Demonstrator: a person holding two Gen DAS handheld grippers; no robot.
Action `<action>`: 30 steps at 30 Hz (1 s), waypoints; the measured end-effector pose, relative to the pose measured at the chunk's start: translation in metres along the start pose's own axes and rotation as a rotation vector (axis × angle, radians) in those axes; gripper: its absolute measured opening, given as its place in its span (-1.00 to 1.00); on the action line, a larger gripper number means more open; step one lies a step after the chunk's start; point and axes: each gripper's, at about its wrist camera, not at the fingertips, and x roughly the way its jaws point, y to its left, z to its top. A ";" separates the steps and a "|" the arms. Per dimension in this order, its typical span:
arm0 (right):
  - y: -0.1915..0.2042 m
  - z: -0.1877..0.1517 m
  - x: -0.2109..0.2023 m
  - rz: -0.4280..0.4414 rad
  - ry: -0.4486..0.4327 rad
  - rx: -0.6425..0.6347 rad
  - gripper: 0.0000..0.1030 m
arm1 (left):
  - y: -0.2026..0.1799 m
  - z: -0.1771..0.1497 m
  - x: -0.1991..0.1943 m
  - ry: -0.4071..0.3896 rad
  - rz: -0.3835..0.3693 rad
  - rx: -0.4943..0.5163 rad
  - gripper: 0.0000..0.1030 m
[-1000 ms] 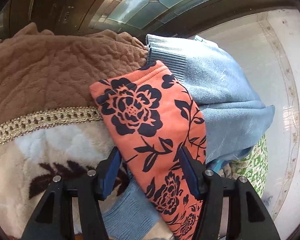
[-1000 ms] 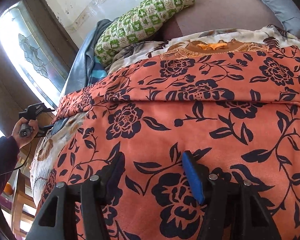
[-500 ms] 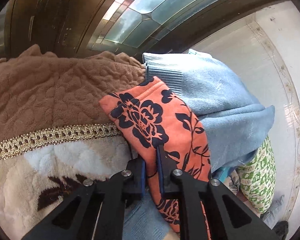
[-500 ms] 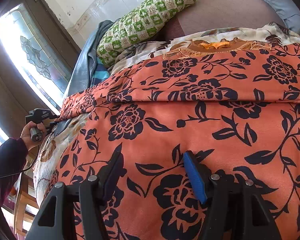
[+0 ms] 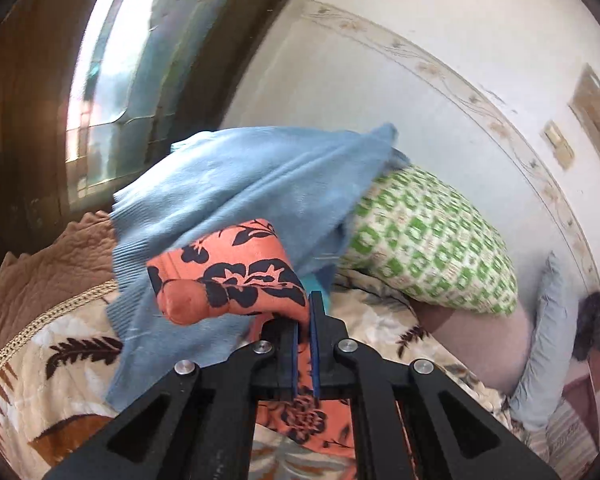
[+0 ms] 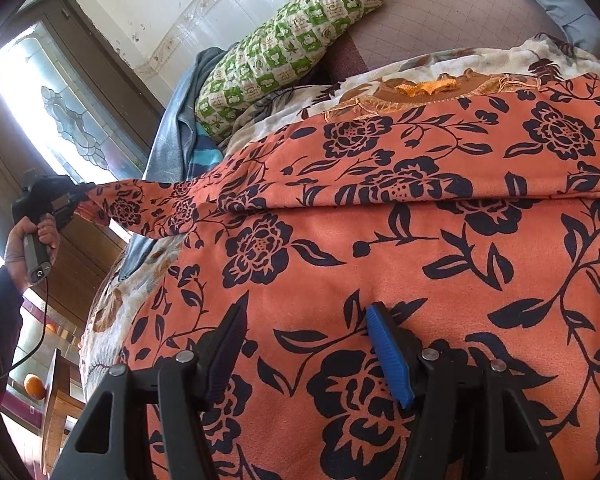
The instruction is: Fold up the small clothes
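Fingers, left gripper (image 5: 305, 320): clamped tight on the sleeve (image 5: 228, 272) of the orange floral garment (image 6: 380, 240); a second ago they stood wide on either side of that sleeve, and half a second ago they were nearly closed on it.
Fingers, right gripper (image 6: 308, 344): spread fairly wide, low over the garment's body with nothing pinched between them; whether the tips press the cloth I cannot tell. Unchanged across the three right-wrist pictures.
Sleeve, change: it lay flat over the blue knit sweater (image 5: 240, 184) a second ago; now its cuff end bunches above the left fingers, and in the right wrist view it stretches taut from the garment's body out to the raised left gripper, clear of the bed.
Left hand (image 6: 32, 236): higher in the right wrist view than a second ago, gripping the handle beside the window (image 6: 40, 92).
Garment, place: spread across the patterned blanket (image 5: 52, 352) on the bed, near the green checked pillow (image 6: 292, 48).
Meaning for the task: the grasp looks secured and the sleeve lifted, so the likely step is carrying it inward across the body as a first fold, while the right side steadies the cloth.
Risk: pulling outward could drag the whole garment askew.
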 end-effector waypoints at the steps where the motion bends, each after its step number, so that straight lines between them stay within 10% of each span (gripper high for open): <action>1: -0.002 0.001 -0.002 0.012 -0.005 0.015 0.29 | -0.023 -0.006 -0.002 0.009 -0.028 0.044 -0.92; 13: -0.081 0.032 -0.106 -0.030 -0.258 0.243 0.29 | -0.295 -0.207 0.028 0.310 -0.357 0.494 -0.91; 18: -0.137 0.034 -0.146 -0.067 -0.305 0.380 0.29 | -0.342 -0.310 0.073 0.613 -0.291 0.632 -0.58; 21: -0.155 0.037 -0.160 -0.050 -0.289 0.409 0.29 | -0.329 -0.307 0.060 0.597 -0.328 0.623 0.03; 25: -0.155 0.052 -0.160 -0.027 -0.265 0.393 0.46 | -0.289 -0.252 0.039 0.448 -0.340 0.571 0.35; 30: -0.118 0.077 -0.122 0.005 -0.158 0.262 0.46 | -0.208 -0.177 0.056 0.331 -0.103 0.407 0.49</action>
